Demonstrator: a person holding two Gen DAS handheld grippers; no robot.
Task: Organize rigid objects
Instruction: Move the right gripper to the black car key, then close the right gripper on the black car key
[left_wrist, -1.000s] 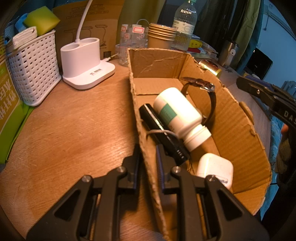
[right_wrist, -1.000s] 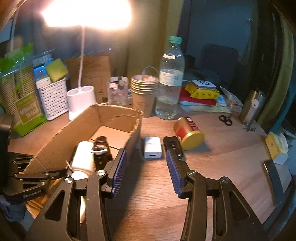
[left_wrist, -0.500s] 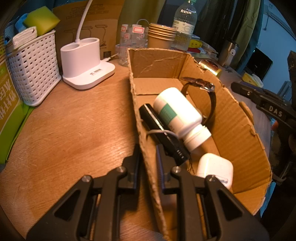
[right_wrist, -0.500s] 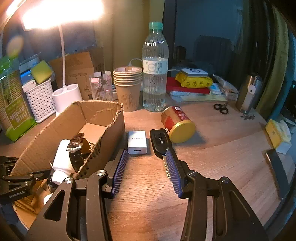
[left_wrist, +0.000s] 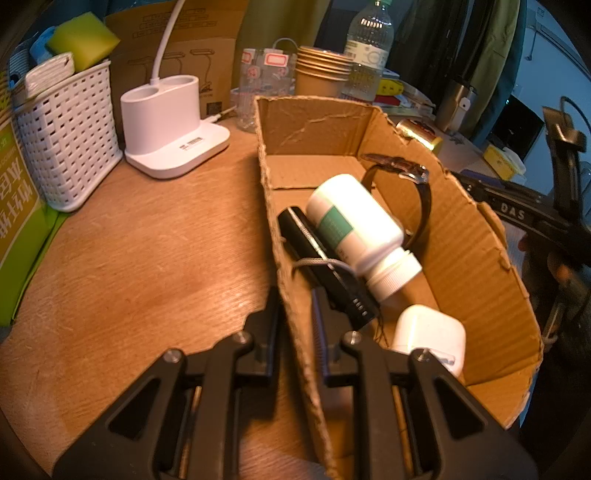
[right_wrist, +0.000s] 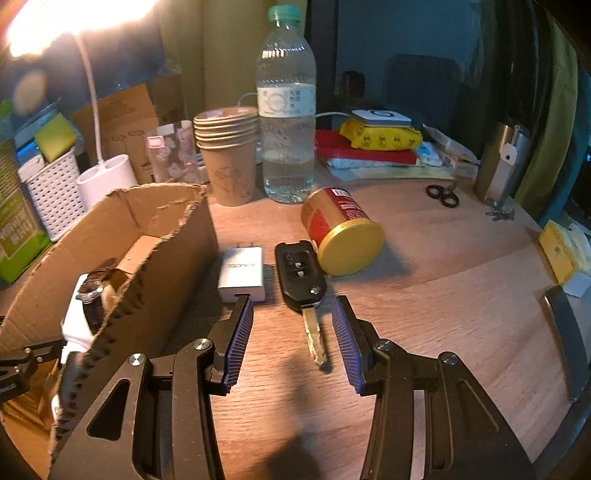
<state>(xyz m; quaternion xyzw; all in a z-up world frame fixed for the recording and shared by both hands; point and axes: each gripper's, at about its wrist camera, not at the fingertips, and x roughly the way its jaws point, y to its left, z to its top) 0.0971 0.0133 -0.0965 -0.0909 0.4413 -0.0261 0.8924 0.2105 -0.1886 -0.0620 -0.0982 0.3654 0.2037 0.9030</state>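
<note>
Left tool (left_wrist: 295, 317) is clamped narrow on the near side wall of the cardboard box (left_wrist: 476, 266), one finger inside, one outside, pinning it to the surface (left_wrist: 147, 258). Box holds a white pill bottle (left_wrist: 354, 225), a black stick-shaped gadget (left_wrist: 317, 258), a wristwatch (left_wrist: 410, 184) and a white earbud case (left_wrist: 428, 332), all just ahead of that tool.

Right tool (right_wrist: 291, 332) is partly open and empty, low over the surface. Car key (right_wrist: 301, 273) lies directly ahead: metal blade sits between the fingers, not touched; black fob just beyond the tips. White charger (right_wrist: 242, 273) is just past the left fingertip, red-and-gold tin (right_wrist: 343, 232) on its side beyond the fob.

Likely next pick: the key. Judgement: light, stiff, lies flat and low. Blade is thin and slick, so grip across the fob's plastic sides instead. Watch for nudging the charger.
</note>
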